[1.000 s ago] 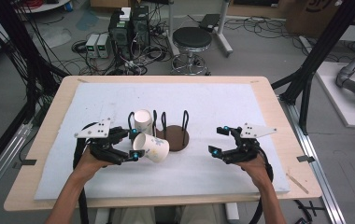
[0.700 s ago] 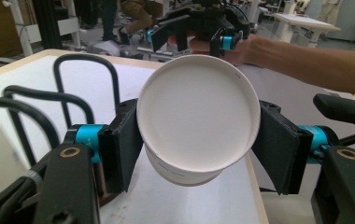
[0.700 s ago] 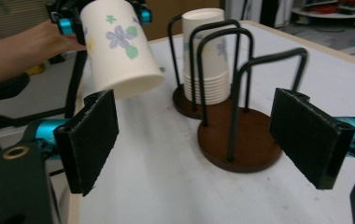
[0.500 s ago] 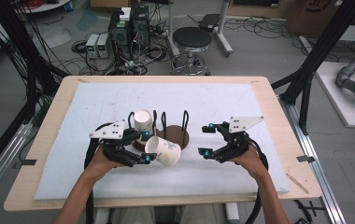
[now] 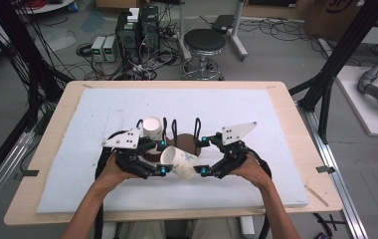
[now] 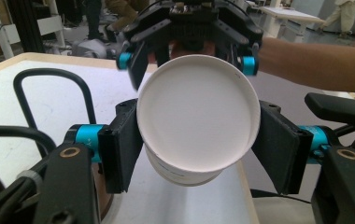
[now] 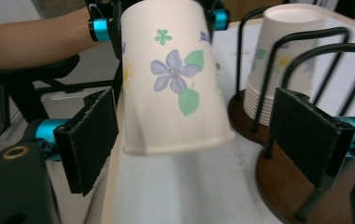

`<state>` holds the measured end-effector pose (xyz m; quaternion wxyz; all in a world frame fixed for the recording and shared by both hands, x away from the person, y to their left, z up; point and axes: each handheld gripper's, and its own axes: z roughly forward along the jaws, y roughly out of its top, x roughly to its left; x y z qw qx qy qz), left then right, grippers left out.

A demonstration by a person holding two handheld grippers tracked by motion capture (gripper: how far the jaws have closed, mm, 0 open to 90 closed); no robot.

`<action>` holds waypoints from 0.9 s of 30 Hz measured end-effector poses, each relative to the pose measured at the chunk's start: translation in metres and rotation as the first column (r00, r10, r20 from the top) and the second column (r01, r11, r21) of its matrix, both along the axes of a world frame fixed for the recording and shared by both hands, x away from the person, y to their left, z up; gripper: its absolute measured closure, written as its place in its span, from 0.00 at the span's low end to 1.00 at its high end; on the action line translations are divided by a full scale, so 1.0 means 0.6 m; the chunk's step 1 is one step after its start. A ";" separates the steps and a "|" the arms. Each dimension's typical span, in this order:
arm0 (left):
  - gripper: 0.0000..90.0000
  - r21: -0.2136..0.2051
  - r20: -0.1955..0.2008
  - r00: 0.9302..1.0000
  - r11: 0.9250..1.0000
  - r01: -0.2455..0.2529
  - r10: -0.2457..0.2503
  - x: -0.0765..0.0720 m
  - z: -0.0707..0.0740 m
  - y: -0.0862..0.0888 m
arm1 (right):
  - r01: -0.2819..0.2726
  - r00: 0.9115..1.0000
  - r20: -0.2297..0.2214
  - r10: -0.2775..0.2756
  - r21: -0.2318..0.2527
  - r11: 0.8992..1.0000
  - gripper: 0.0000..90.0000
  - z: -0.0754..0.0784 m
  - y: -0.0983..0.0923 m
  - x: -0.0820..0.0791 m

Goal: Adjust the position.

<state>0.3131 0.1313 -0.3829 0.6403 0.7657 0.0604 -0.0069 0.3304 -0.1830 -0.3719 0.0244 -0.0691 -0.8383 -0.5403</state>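
A flower-printed paper cup (image 5: 179, 162) lies on its side in the air, held by my left gripper (image 5: 163, 158), which is shut on its narrow base end. In the left gripper view the cup's white base (image 6: 199, 121) faces me between both pads (image 6: 119, 149). My right gripper (image 5: 203, 156) is open, its jaws standing either side of the cup's wide rim end (image 7: 171, 79) with gaps on both sides. A stack of matching cups (image 5: 152, 128) stands upside down in a black wire rack on a round wooden base (image 5: 187, 143), just behind the grippers.
The rack's wire loops (image 7: 301, 51) and wooden base (image 7: 278, 186) sit close to my right gripper's right pad (image 7: 306, 140). A white foam mat (image 5: 97, 109) covers the wooden table (image 5: 296, 119). Floor clutter and a stool (image 5: 204, 42) lie beyond the far edge.
Both grippers have come together at the table's middle. The left one carried the cup rightward, and the right one moved left until its open jaws straddle the cup's rim end.
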 end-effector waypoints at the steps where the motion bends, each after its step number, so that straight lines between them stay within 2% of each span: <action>1: 0.40 0.002 0.002 1.000 1.000 0.005 -0.005 0.000 0.001 -0.002 | -0.028 1.000 0.000 0.028 -0.005 1.000 0.18 -0.004 0.014 0.000; 6: 0.40 0.004 0.007 1.000 1.000 0.016 -0.016 -0.001 0.006 -0.010 | -0.071 0.997 -0.008 0.070 -0.018 0.997 0.18 -0.012 0.038 -0.002; 8: 0.40 0.005 0.009 1.000 1.000 0.023 -0.023 -0.001 0.006 -0.012 | -0.072 0.997 -0.017 0.071 -0.022 0.997 0.18 -0.014 0.044 -0.002; 22: 0.40 -0.002 0.010 1.000 1.000 0.027 -0.027 -0.001 0.008 -0.016 | -0.102 0.994 -0.033 0.100 -0.049 0.994 0.19 -0.023 0.057 -0.002; 25: 0.40 -0.005 0.011 1.000 1.000 0.028 -0.028 0.000 0.009 -0.016 | -0.109 0.994 -0.026 0.108 -0.053 0.993 0.19 -0.025 0.058 0.000; 27: 0.40 -0.006 0.008 1.000 1.000 0.028 -0.028 -0.001 0.009 -0.016 | -0.117 0.993 -0.023 0.116 -0.055 0.992 0.25 -0.026 0.059 0.000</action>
